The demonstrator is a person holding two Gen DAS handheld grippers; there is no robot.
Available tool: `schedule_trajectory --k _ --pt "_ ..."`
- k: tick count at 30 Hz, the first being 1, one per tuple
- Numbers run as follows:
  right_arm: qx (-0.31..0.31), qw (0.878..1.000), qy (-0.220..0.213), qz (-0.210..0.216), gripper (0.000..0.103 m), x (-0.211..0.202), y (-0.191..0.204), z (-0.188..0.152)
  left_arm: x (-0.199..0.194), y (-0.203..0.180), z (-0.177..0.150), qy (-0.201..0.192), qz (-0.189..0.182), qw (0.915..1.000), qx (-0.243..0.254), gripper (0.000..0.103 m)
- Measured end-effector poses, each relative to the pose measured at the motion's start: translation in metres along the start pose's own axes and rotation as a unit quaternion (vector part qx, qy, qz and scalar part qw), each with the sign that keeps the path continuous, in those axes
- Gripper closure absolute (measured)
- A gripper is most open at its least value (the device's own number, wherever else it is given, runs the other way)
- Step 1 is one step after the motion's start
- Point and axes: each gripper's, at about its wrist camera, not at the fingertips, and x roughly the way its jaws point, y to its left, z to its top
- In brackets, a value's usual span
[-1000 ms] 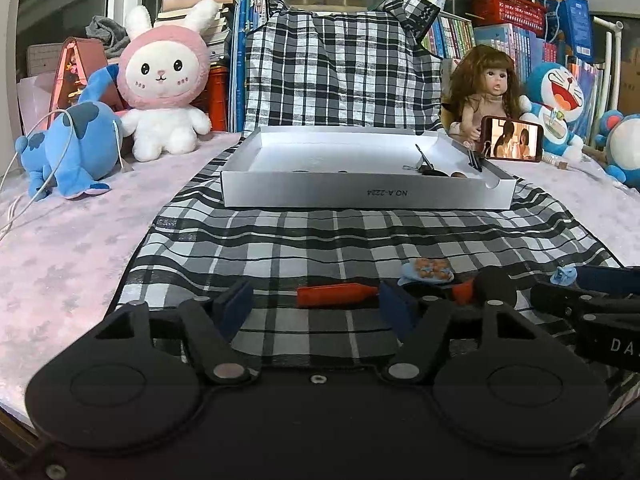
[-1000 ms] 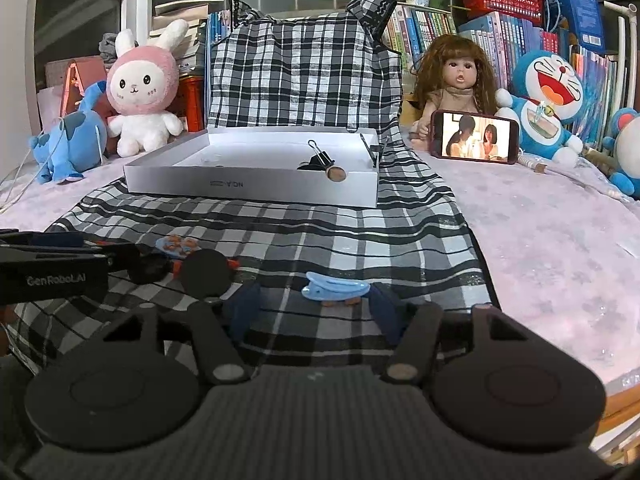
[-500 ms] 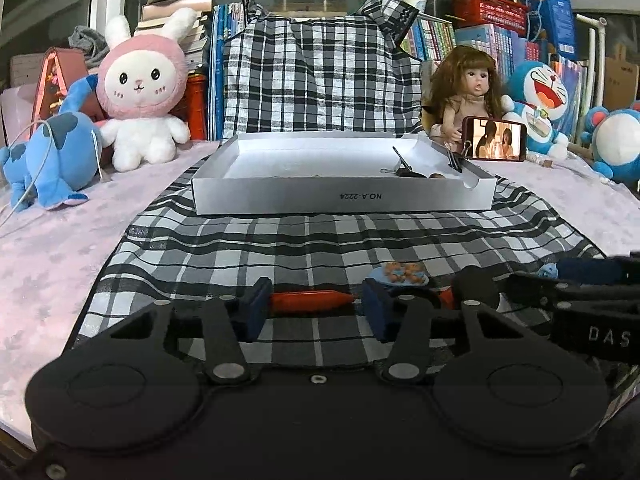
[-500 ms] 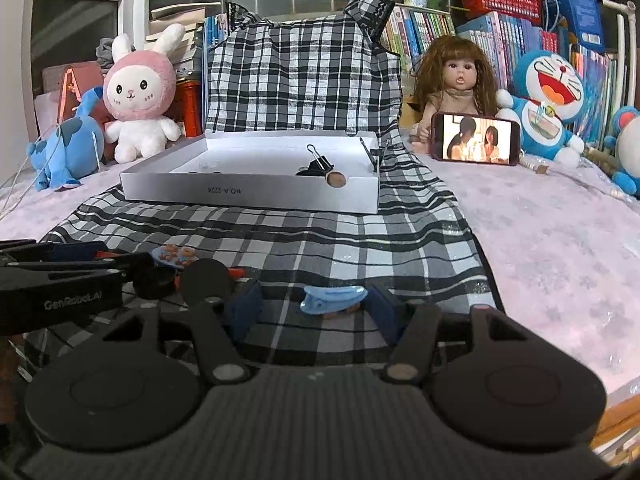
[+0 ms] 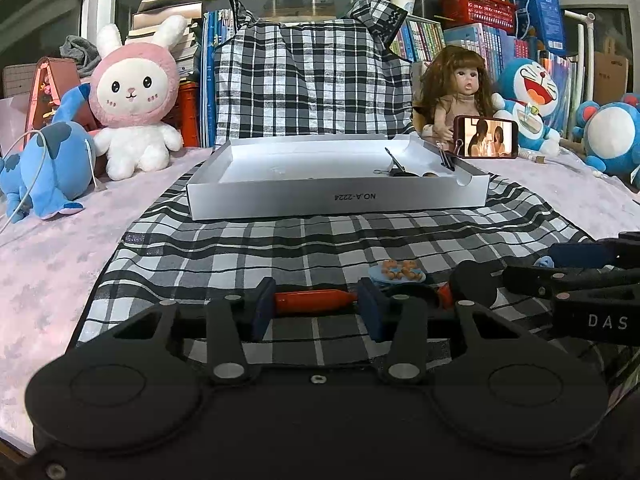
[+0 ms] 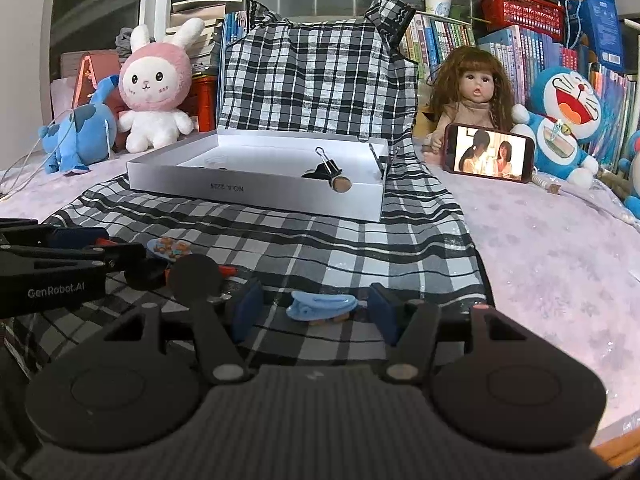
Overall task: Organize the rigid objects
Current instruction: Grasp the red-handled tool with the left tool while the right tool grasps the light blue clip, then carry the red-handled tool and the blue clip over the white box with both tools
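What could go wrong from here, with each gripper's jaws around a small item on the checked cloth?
The left gripper spans the red tool lengthwise, by its ends; its jaws have just been closing, and that hold could pivot or slip on lifting. The right gripper jaws have also been closing, but gaps remain beside the blue hair clip; the curved clip could squirt out. The two grippers sit close together, so lifting both toward the white box risks a bump.

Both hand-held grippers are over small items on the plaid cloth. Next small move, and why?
Probably lift the left hand-held gripper: its jaws have just been closing and its pads look to be touching the ends of the orange piece. The white box lies straight ahead. The right hand-held gripper stands wide of the blue clip.
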Motion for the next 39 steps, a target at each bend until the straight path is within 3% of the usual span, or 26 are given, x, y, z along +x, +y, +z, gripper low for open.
schedule_trajectory --k 9,39 --pt "0.006 1.000 -0.006 -0.012 0.062 -0.001 0.005 -0.002 -0.002 0.000 0.002 -0.004 0.000 1.0000 -0.001 0.060" --pt "0.062 0.997 -0.005 -0.036 0.063 0.019 -0.002 0.041 0.022 0.023 0.047 0.007 -0.010 0.9998 -0.016 0.061"
